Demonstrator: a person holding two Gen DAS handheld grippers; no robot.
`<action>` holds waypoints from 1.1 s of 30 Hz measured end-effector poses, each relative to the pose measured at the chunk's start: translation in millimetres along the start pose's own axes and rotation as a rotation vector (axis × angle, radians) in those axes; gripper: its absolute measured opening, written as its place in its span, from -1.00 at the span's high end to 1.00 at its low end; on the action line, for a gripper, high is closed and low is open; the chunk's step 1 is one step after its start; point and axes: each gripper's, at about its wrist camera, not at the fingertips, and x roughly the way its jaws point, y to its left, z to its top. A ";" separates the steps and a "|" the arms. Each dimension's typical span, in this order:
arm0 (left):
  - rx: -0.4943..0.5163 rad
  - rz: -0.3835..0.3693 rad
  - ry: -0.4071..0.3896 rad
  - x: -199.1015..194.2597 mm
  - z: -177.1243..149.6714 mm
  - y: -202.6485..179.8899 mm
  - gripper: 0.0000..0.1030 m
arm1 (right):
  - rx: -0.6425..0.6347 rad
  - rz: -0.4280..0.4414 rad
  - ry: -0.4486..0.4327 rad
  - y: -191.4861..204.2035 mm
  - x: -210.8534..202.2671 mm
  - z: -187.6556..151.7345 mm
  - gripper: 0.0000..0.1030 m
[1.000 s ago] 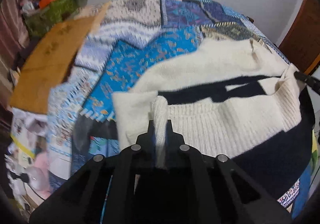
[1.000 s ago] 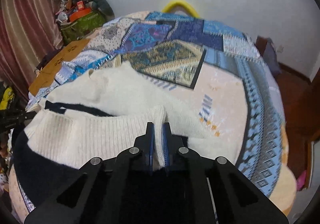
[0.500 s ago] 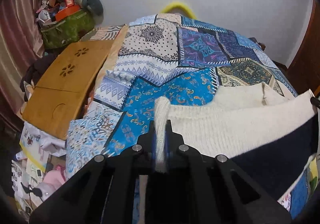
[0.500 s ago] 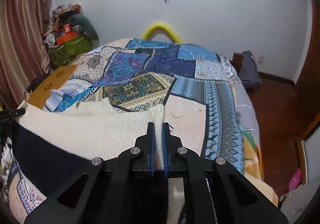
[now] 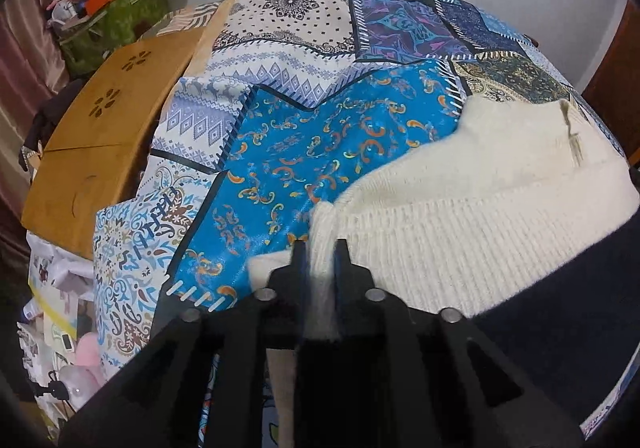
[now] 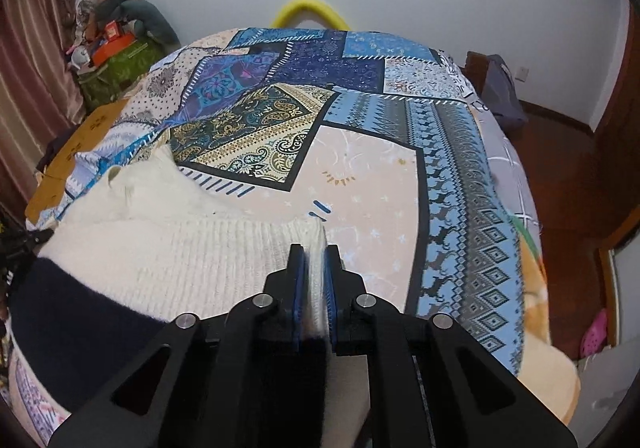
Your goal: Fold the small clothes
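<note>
A cream knit sweater (image 5: 460, 216) with a dark navy band (image 5: 568, 320) lies on a patchwork bedspread (image 5: 320, 152). My left gripper (image 5: 322, 248) is shut on the cream ribbed hem at the sweater's left corner. My right gripper (image 6: 315, 254) is shut on the ribbed hem at the other corner of the sweater (image 6: 168, 244). The hem stretches between the two grippers, with the navy band (image 6: 76, 320) near me and the cream body folded beyond it. The collar with its label (image 5: 572, 136) lies on the far side.
The bedspread (image 6: 380, 184) covers the bed. A wooden folding table (image 5: 96, 144) leans at the bed's left side. A green bag with clutter (image 6: 116, 64) sits in the back left corner. A yellow curved object (image 6: 308, 8) shows behind the bed. The wooden floor (image 6: 568, 176) lies to the right.
Both grippers lifted the hem up off the bed, then carried it forward and down, so the sweater's lower part now lies over its upper part.
</note>
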 end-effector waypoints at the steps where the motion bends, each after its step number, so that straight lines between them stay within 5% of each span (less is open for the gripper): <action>1: -0.004 0.003 0.004 -0.5 0.4 1.4 0.52 | -0.005 -0.006 0.010 0.0 -2.0 0.0 0.72; 5: -0.047 0.018 0.010 -11.4 1.2 10.0 0.06 | -0.031 -0.051 -0.005 0.8 -20.7 -2.2 0.41; 15: 0.027 0.012 -0.107 -89.0 -11.3 -12.0 -0.26 | -0.125 0.038 -0.099 41.3 -85.0 -13.6 0.08; 19: 0.089 -0.024 -0.130 -106.8 -19.5 -41.0 -0.31 | -0.192 0.090 -0.107 74.5 -93.3 -20.2 -0.24; 23: 0.144 -0.059 -0.137 -110.2 -26.8 -71.6 -0.50 | -0.253 0.121 -0.074 101.7 -83.0 -30.3 -0.24; 33: 0.160 -0.111 -0.035 -64.0 -43.7 -108.8 -0.54 | -0.224 0.189 0.074 128.6 -30.2 -53.8 -0.25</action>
